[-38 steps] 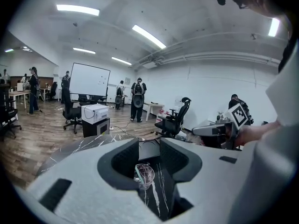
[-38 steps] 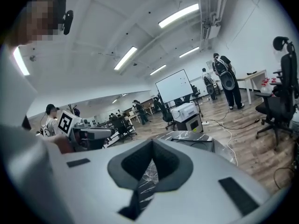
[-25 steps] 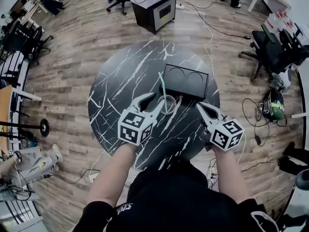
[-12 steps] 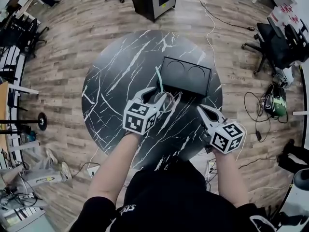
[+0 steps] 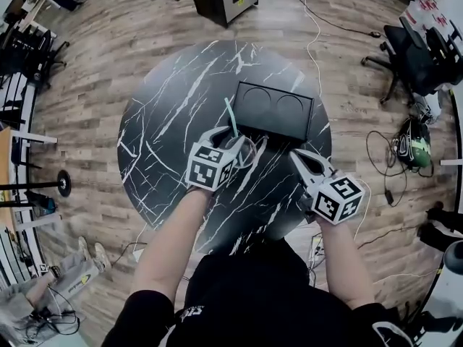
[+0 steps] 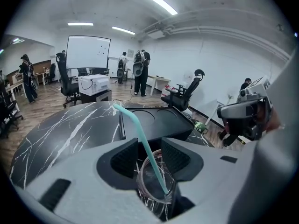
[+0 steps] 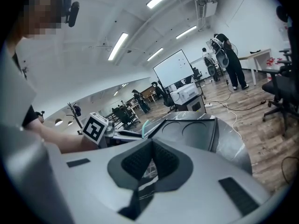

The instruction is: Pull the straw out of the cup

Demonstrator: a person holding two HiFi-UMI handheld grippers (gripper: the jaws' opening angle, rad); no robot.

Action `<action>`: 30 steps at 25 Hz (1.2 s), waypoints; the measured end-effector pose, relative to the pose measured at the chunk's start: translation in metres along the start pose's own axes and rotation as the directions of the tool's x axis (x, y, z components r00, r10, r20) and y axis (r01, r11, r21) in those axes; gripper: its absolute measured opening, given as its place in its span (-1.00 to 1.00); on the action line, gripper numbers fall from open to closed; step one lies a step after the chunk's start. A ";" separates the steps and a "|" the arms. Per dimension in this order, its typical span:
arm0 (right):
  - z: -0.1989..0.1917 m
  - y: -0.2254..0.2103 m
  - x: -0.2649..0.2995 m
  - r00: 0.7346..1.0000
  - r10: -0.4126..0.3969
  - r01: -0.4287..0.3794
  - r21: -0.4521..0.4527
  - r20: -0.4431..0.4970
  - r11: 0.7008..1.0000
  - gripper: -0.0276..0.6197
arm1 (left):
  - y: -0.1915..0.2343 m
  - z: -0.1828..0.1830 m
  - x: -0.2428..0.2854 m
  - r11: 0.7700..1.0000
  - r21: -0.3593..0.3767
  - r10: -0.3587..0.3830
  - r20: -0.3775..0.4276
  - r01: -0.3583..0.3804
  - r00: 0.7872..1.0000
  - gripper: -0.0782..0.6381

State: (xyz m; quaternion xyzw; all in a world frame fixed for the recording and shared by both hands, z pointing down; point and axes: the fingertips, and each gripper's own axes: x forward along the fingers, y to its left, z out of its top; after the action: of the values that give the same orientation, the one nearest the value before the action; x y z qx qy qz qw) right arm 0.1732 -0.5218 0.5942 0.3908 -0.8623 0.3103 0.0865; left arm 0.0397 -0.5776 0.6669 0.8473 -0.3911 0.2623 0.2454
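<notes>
Site: 1 round, black marbled worktop (image 5: 163,125).

Item 1: a black tray (image 5: 275,110) with 2 round recesses lies on the far half of the worktop.

Item 2: the left gripper (image 6: 149,143) reaches in from the near-left side, angled down. Its jaws stand apart and have just been opening. The cup stands between them, close to the throat, and the pads do not press on it. Status: released.

Item 3: the right gripper (image 7: 152,143) hangs over the near-right part of the worktop, well apart from the cup. Its jaw tips meet with nothing between them. Status: clenched, empty.

Item 4: a clear cup (image 6: 154,183) stands upright on the worktop, just beside the tray's near edge.

Item 5: a pale green straw (image 6: 148,154) is in the cup. Its lower end rests inside at the bottom. It leans up and away from the left gripper, with its bent top over the tray's near-left corner. Neither gripper touches it.
</notes>
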 end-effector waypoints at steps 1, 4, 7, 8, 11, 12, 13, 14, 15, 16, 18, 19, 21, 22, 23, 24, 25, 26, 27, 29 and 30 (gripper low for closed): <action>-0.001 -0.002 -0.002 1.000 -0.004 0.004 0.003 -0.002 1.000 -0.90 | 0.000 -0.002 0.002 1.000 -0.002 -0.003 -0.005 0.003 1.000 -0.34; -0.004 -0.008 -0.008 1.000 -0.017 0.017 0.012 -0.006 1.000 -0.90 | 0.001 -0.003 0.008 1.000 -0.007 -0.009 -0.014 0.008 1.000 -0.36; -0.005 -0.015 -0.014 1.000 -0.029 0.029 0.017 -0.004 0.999 -0.90 | 0.001 -0.003 0.013 1.000 -0.014 -0.007 -0.016 0.007 1.000 -0.46; -0.006 -0.017 -0.015 0.999 -0.033 0.033 0.018 -0.003 0.999 -0.90 | 0.001 -0.003 0.013 1.000 -0.016 -0.006 -0.016 0.006 1.000 -0.49; -0.006 -0.019 -0.018 0.999 -0.039 0.039 0.019 -0.004 0.999 -0.90 | 0.003 0.000 0.012 1.000 -0.021 0.005 -0.004 -0.005 1.000 -0.61; -0.006 -0.018 -0.018 0.999 -0.040 0.040 0.017 -0.005 0.999 -0.90 | 0.003 0.002 0.009 1.000 -0.026 0.007 0.004 -0.007 1.000 -0.63; -0.005 -0.017 -0.019 0.999 -0.039 0.039 0.015 -0.005 0.999 -0.90 | 0.003 0.006 0.006 0.999 -0.032 0.008 0.015 -0.008 1.000 -0.67; -0.003 -0.015 -0.019 0.999 -0.038 0.038 0.012 -0.005 0.999 -0.90 | 0.003 0.009 0.003 0.999 -0.038 0.009 0.027 -0.008 1.000 -0.68; -0.002 -0.012 -0.020 0.999 -0.037 0.037 0.008 -0.004 0.999 -0.90 | 0.004 0.013 -0.002 0.999 -0.043 0.011 0.039 -0.009 0.999 -0.68; 0.000 -0.008 -0.021 0.999 -0.036 0.036 0.004 -0.004 0.999 -0.90 | 0.004 0.018 -0.006 0.999 -0.047 0.012 0.051 -0.009 0.999 -0.68; 0.004 0.000 -0.023 0.999 -0.034 0.034 -0.005 -0.003 0.999 -0.90 | 0.006 0.027 -0.017 0.998 -0.059 0.011 0.078 -0.007 0.997 -0.69; 0.006 0.004 -0.023 0.999 -0.033 0.033 -0.010 -0.003 0.999 -0.90 | 0.007 0.032 -0.024 0.998 -0.067 0.011 0.094 -0.005 0.995 -0.69; 0.012 0.013 -0.025 0.999 -0.032 0.032 -0.022 -0.001 0.999 -0.90 | 0.009 0.044 -0.037 0.997 -0.077 0.015 0.128 -0.006 0.992 -0.69; 0.015 0.017 -0.026 1.000 -0.031 0.031 -0.030 0.001 0.999 -0.90 | 0.009 0.050 -0.044 0.997 -0.079 0.018 0.146 -0.006 0.989 -0.69; 0.017 0.021 -0.027 1.000 -0.031 0.031 -0.038 0.002 0.999 -0.90 | 0.010 0.056 -0.051 0.997 -0.082 0.019 0.164 -0.006 0.986 -0.69; 0.020 0.026 -0.028 1.000 -0.030 0.030 -0.046 0.004 0.999 -0.90 | 0.010 0.061 -0.059 0.996 -0.084 0.019 0.183 -0.004 0.983 -0.69; 0.022 0.031 -0.029 1.000 -0.029 0.030 -0.054 0.007 0.998 -0.90 | 0.010 0.066 -0.067 0.996 -0.087 0.019 0.202 -0.002 0.979 -0.69; 0.025 0.036 -0.030 1.000 -0.029 0.029 -0.063 0.010 0.998 -0.90 | 0.010 0.071 -0.075 0.996 -0.089 0.019 0.221 0.001 0.975 -0.69; 0.027 0.041 -0.031 1.000 -0.028 0.029 -0.072 0.012 0.997 -0.90 | 0.011 0.075 -0.083 0.996 -0.092 0.019 0.240 0.003 0.970 -0.69; 0.031 0.052 -0.032 0.999 -0.027 0.028 -0.090 0.018 0.996 -0.90 | 0.010 0.083 -0.101 0.995 -0.095 0.019 0.279 0.008 0.960 -0.69; 0.034 0.057 -0.033 0.999 -0.026 0.028 -0.099 0.022 0.995 -0.90 | 0.010 0.087 -0.111 0.996 -0.092 0.019 0.297 0.009 0.955 -0.69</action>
State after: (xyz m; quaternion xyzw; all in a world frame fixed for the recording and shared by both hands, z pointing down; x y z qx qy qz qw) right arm 0.1572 -0.4928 0.5277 0.4007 -0.8722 0.2618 0.1009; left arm -0.0078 -0.5778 0.5338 0.8638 -0.4376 0.1143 0.2221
